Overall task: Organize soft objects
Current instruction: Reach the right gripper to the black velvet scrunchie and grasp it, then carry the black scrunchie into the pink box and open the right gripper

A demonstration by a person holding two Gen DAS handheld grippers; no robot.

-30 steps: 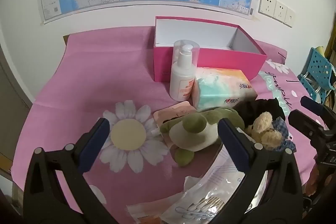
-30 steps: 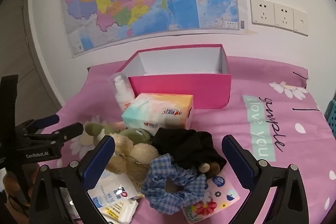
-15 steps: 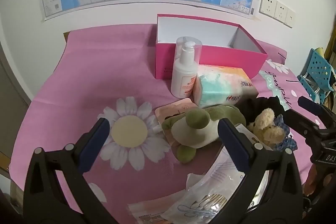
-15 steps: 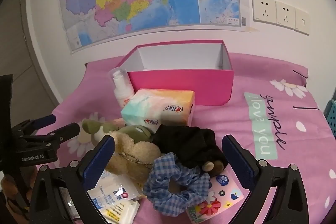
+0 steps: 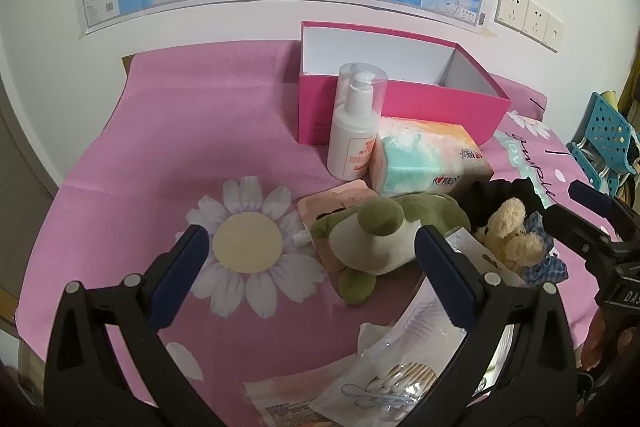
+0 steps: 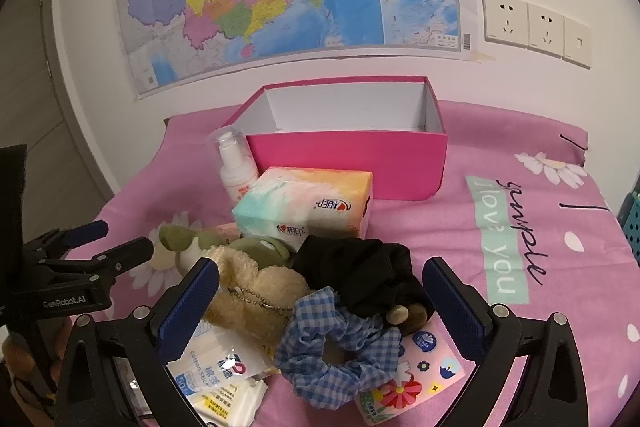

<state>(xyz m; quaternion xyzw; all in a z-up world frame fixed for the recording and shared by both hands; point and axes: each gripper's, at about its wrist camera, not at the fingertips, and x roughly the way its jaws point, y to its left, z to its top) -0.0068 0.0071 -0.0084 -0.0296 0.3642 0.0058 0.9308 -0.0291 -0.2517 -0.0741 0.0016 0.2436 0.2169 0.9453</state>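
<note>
Hovering wide open and empty, the right gripper (image 6: pixel 320 303) is risking snagging the bear's chain (image 6: pixel 260 301) (tangled against the gingham scrunchie (image 6: pixel 340 351)).

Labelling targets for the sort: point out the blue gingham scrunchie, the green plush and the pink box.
blue gingham scrunchie (image 6: pixel 340 351), right wrist view, front fabric loop.
green plush (image 5: pixel 376 235), left wrist view, pale belly.
pink box (image 6: pixel 348 163), right wrist view, front outer wall.

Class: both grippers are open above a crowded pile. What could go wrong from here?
1. The blue checked scrunchie lies against the black scrunchie and the cream plush; the right gripper may snag several.
2. Lifting the green frog plush with the left gripper might topple the pump bottle.
</note>
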